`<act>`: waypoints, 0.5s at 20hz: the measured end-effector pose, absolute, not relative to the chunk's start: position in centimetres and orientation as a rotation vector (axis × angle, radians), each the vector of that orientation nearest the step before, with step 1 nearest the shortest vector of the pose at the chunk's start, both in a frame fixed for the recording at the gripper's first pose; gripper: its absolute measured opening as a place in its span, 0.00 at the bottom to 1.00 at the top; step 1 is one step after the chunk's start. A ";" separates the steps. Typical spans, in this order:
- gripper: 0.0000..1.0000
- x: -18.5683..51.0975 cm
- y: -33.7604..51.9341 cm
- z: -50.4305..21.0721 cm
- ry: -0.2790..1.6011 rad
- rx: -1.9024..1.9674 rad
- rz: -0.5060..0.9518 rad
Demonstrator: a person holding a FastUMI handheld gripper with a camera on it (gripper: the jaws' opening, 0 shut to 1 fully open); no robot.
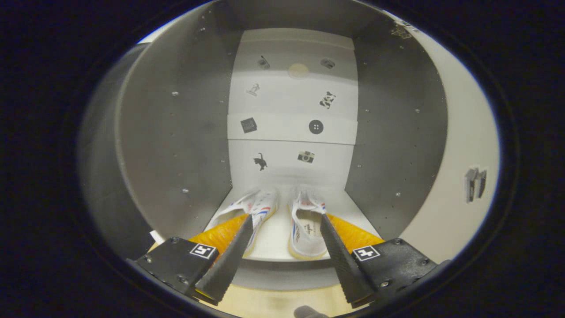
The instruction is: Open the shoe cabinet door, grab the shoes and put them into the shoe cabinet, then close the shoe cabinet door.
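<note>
In the gripper view, the gripper [286, 221] is spread wide with nothing between its fingers, held just outside the open shoe cabinet [176, 132]. Two white shoes sit side by side on the cabinet's bottom shelf [276, 243], just beyond the fingertips. The left shoe [260, 212] lies partly behind the left finger, the right shoe [304, 229] just inside the right finger. Both run lengthwise into the cabinet, long axes roughly parallel to the fingers, heels and openings towards the claw, toes towards the back panel [291, 101]. That panel carries small dark stickers [260, 161]. Grey side walls flank the shelf.
</note>
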State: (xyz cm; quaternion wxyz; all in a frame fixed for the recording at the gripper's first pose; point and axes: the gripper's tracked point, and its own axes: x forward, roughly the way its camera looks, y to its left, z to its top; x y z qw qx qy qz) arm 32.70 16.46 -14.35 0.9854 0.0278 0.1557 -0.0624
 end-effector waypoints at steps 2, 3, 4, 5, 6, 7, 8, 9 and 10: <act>0.98 29.7 17.6 -14.4 0.313 0.100 -0.098; 0.98 28.3 17.9 -14.2 0.309 0.109 -0.090; 0.98 26.9 18.1 -13.9 0.300 0.104 -0.087; 0.97 25.5 18.2 -13.5 0.287 0.100 -0.083; 0.97 24.1 18.4 -13.1 0.277 0.096 -0.074; 0.98 22.8 18.4 -12.9 0.274 0.092 -0.072; 1.00 21.3 18.4 -12.4 0.265 0.098 -0.068; 1.00 19.8 18.4 -11.9 0.254 0.106 -0.064; 1.00 18.2 18.3 -11.3 0.240 0.110 -0.064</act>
